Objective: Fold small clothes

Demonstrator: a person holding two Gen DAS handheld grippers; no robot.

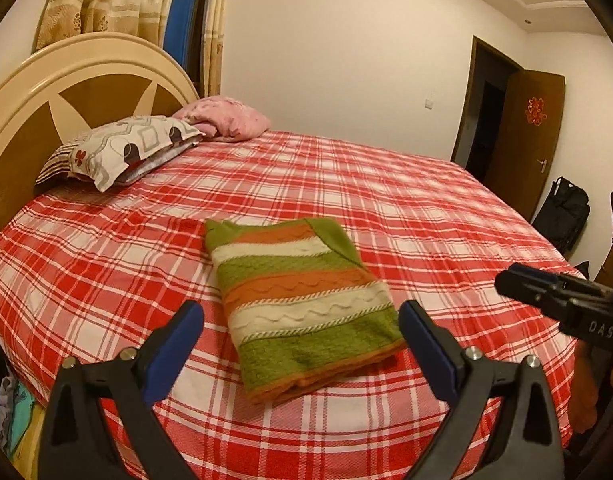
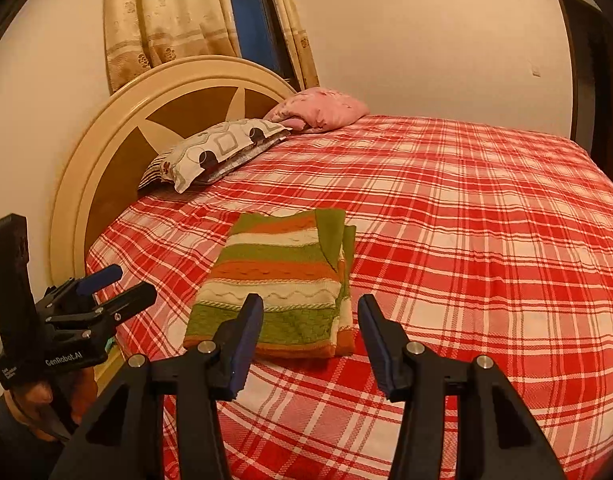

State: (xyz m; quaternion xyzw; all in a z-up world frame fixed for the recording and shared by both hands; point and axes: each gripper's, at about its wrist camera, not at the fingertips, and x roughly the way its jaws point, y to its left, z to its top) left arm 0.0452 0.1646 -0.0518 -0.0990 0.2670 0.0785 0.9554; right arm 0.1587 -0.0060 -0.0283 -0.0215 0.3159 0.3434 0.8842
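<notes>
I see the folded sweater (image 1: pixel 302 304) flat on the bedspread (image 1: pixel 446 216) at twelve o'clock; my left gripper (image 1: pixel 300 328) and right gripper (image 2: pixel 310 320) gape apart, seemingly above it, holding nothing.

Folded sweater (image 1: pixel 302 304) lies on bed (image 1: pixel 446 216), pillows (image 1: pixel 126 152) behind.

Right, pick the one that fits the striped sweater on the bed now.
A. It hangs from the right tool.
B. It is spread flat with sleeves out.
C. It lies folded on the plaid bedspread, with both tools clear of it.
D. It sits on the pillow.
C: the striped sweater lies as a folded rectangle on the plaid bedspread, while left tool and right tool stand open, gripping nothing.
</notes>
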